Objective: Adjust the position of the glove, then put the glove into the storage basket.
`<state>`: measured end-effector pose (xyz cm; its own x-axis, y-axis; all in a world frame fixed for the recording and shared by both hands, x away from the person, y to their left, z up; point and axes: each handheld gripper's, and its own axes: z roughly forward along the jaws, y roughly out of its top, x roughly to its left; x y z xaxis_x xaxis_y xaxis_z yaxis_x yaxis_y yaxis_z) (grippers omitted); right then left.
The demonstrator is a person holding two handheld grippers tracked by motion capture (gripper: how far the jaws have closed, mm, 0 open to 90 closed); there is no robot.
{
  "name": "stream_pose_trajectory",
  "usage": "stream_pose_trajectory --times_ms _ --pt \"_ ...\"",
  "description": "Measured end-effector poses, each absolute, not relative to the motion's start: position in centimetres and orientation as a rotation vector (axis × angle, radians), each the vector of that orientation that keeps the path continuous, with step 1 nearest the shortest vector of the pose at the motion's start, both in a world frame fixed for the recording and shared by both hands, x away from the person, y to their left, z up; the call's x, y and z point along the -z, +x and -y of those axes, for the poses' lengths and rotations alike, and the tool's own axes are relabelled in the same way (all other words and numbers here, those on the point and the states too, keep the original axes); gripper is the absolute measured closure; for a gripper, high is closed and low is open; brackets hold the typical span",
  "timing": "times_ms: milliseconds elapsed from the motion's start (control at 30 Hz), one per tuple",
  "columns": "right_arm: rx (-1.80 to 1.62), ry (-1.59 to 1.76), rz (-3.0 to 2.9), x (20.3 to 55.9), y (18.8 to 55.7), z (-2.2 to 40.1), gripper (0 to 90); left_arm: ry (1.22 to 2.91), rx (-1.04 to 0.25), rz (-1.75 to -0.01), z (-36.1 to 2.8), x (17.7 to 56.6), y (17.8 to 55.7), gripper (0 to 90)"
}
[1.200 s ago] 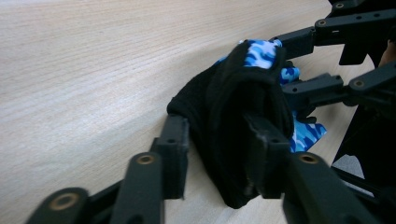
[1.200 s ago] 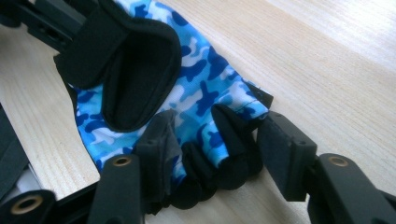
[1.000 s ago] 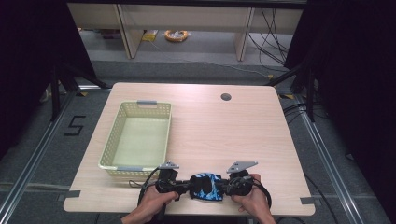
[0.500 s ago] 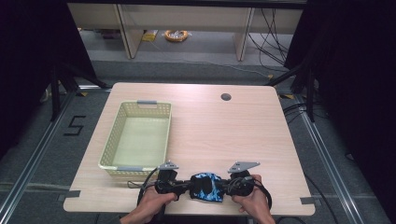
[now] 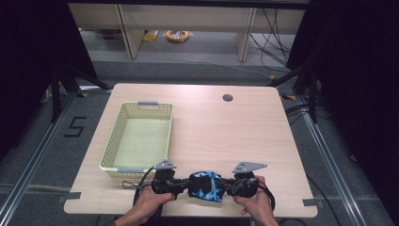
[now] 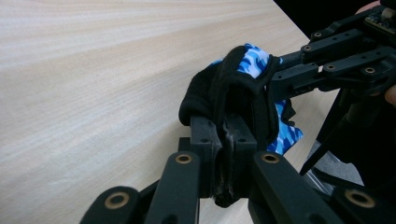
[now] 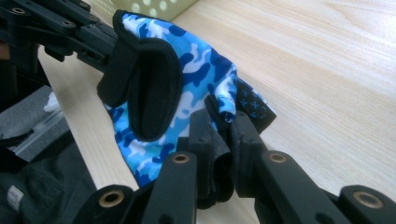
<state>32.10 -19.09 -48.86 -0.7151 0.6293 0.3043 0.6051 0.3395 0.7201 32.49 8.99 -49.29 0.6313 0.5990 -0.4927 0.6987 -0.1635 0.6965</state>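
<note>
Glove [image 6: 243, 88] edge hidden between clamped jaws — forearms cut off at frame bottom.

**Glove pinched between two tools**

The left tool [image 6: 224, 140] has its jaws clamped on the black cuff of a blue camouflage glove [image 6: 233, 88]. The right tool [image 6: 299, 70] grips the glove's far side, holding it just above the pale wooden tabletop [image 6: 93, 84].

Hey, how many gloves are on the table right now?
1. A blue camo glove at the table's near edge, pinched between the left claw and right claw. The basket looks empty, with none hidden that I can tell.
</note>
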Motion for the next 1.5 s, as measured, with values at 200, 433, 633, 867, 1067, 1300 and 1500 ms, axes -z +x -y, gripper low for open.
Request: stream_pose_trajectory --times_ms 200,433,633,867,1067,1300,1500 --pt "-1.342 1.154 -2.537 48.3 31.7 18.5 81.3 1.846 0.117 -1.035 -9.6 49.2 32.3 84.1" --pt "-1.341 1.121 -2.531 47.5 31.5 17.5 81.2 1.837 0.11 -1.036 -10.6 48.6 32.4 84.0" --pt "-1.32 1.108 -2.523 46.9 31.7 16.9 81.1 1.825 0.099 -1.035 -11.2 47.9 32.2 83.7" --pt "-1.38 1.083 -2.509 45.3 31.8 15.9 81.2 1.836 0.064 -1.018 -12.5 45.8 32.2 83.6" --pt "-1.402 1.011 -2.484 43.0 32.7 14.4 81.1 1.817 0.026 -1.036 -14.2 43.1 32.7 83.5" --pt "-1.399 0.975 -2.485 40.2 34.2 12.4 81.1 1.809 0.008 -1.058 -16.0 40.9 33.8 83.4" --pt "-1.4 0.97 -2.502 39.0 36.0 10.5 81.1 1.793 -0.012 -1.084 -17.8 39.6 34.7 83.4"
